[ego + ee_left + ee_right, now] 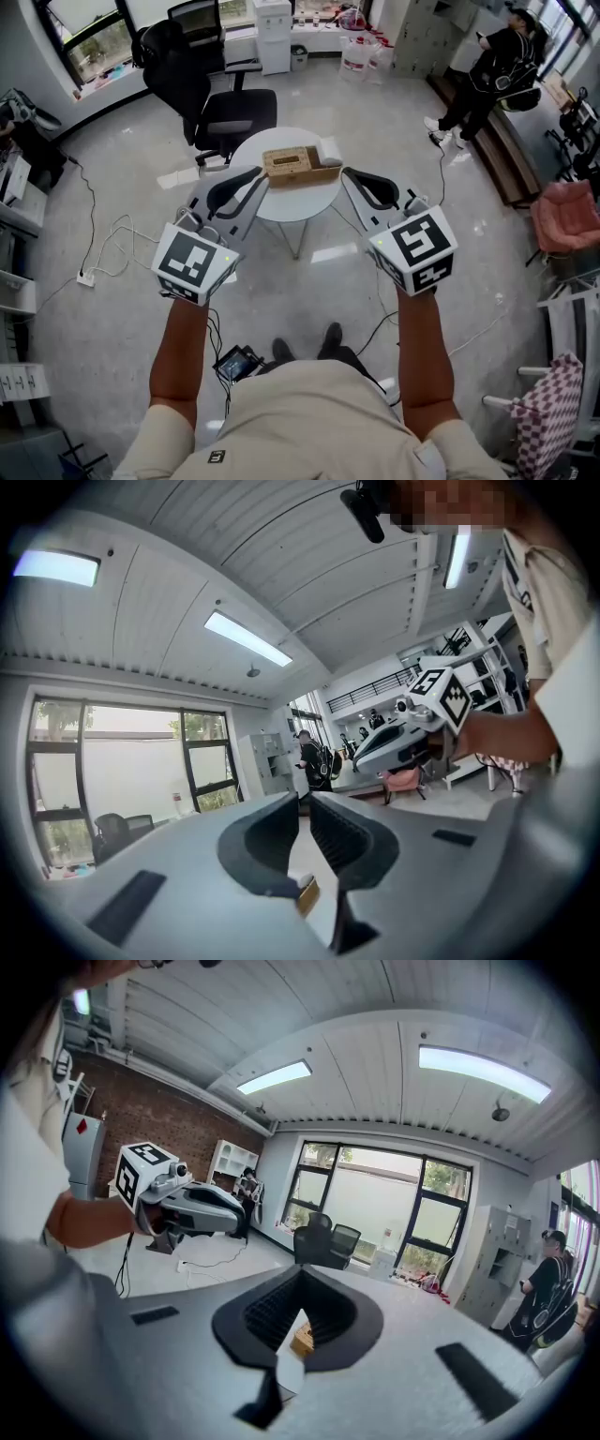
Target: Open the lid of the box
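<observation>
1. Head view, left: the left gripper point(255, 176) is held level at the near-left of the table point(281, 204). Its tip is just beside the left end of the box point(300, 165). The jaws are drawn together and hold nothing, which reads as a ready stance and not a grasp.
2. Centre: the box lies on the far half of the round table, between the two tips. Its lid seems to be down, though it is too small to be sure, so the opening is judged not yet begun.
3. Right: the right gripper point(349, 175) mirrors the left and tips slightly down toward the box's right end. Its jaws are closed and empty. Closed tips probably suit prising a lid edge better than pinching it.
4. Only the head view gives the layout: both tools flank the box, a chair point(220, 103) stands beyond the table, and a person point(492, 70) stands far right.
5. Left gripper view: the ridged pads stand with only a thin slit between them, and a sliver of the box shows below. The right gripper is seen across the gap. The level aim fills the rest with ceiling and windows.
6. Right gripper view: the pads close to a point, with a corner of the box beneath. The left gripper shows at left. Neither gripper view shows the lid.
</observation>
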Tool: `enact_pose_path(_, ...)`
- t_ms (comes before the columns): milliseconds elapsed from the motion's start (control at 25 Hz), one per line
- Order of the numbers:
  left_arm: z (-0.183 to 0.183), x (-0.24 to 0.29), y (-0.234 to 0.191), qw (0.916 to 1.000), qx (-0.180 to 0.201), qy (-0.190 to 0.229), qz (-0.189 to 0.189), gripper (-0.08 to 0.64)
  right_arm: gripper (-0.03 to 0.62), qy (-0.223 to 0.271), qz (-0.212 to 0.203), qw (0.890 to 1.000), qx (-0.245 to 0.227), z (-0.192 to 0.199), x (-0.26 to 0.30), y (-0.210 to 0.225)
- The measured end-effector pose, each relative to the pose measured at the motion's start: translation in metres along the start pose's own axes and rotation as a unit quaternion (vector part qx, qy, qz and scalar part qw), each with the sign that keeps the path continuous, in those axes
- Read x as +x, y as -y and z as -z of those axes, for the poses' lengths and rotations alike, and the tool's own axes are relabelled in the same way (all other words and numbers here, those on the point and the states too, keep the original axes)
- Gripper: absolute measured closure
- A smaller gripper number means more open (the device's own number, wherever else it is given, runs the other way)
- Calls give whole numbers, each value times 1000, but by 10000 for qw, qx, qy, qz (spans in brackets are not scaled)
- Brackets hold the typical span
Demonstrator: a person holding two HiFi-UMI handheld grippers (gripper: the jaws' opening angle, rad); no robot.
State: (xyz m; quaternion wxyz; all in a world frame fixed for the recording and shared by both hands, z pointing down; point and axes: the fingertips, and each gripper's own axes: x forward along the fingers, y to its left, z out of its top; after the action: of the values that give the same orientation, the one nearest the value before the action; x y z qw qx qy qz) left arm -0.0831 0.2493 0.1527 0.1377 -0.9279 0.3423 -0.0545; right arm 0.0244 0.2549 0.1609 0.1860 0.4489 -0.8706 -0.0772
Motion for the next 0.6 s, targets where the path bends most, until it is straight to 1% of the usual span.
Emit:
enact_pose_path(200, 8, -2, -12, 10000, -21, 34, 41, 522, 601, -37, 41, 10000, 29, 0, 13, -4)
enact_pose_path(360, 10, 1, -18, 10000, -23, 40, 84, 522, 600, 58, 68, 9999, 88, -1, 20, -2)
enact_pose_path(600, 21, 17, -33, 9999, -68, -57, 71, 522, 598, 187, -108, 9995, 232, 2, 43, 10)
